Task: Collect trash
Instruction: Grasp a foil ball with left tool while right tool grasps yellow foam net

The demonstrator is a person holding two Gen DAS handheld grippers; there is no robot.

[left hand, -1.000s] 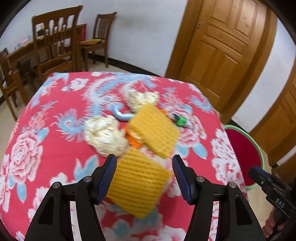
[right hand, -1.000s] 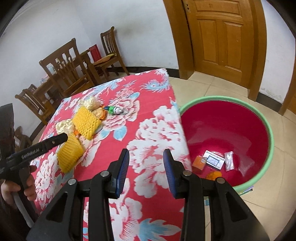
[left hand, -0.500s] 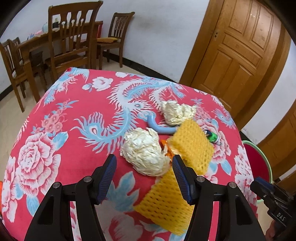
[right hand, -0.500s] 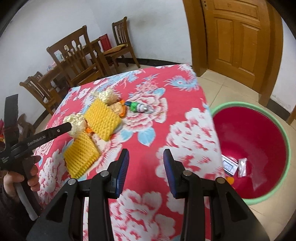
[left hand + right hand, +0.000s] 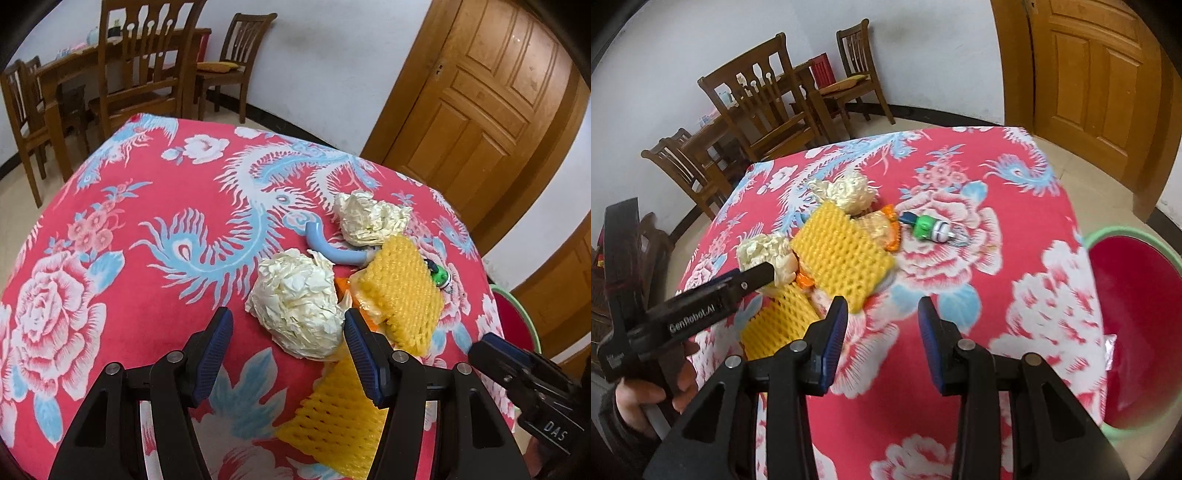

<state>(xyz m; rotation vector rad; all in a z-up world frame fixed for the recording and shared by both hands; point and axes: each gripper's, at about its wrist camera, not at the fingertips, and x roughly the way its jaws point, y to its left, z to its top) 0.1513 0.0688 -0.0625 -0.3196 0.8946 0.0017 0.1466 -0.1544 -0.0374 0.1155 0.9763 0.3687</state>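
Trash lies on a red flowered tablecloth. A crumpled cream paper ball sits just ahead of my open left gripper, between its fingertips. A second paper ball, a bent blue tube, two yellow foam nets, an orange wrapper and a small green bottle lie close by. My right gripper is open and empty over the cloth, beside a yellow net. The green bottle lies ahead of it. The red basin stands on the floor at right.
Wooden chairs and a dining table stand behind the table. A wooden door is at the back right. The table edge drops off at right next to the basin, which holds some wrappers.
My left gripper has shifted left from the yellow net to the near paper ball. My right gripper has swung left from the basin towards the trash pile.
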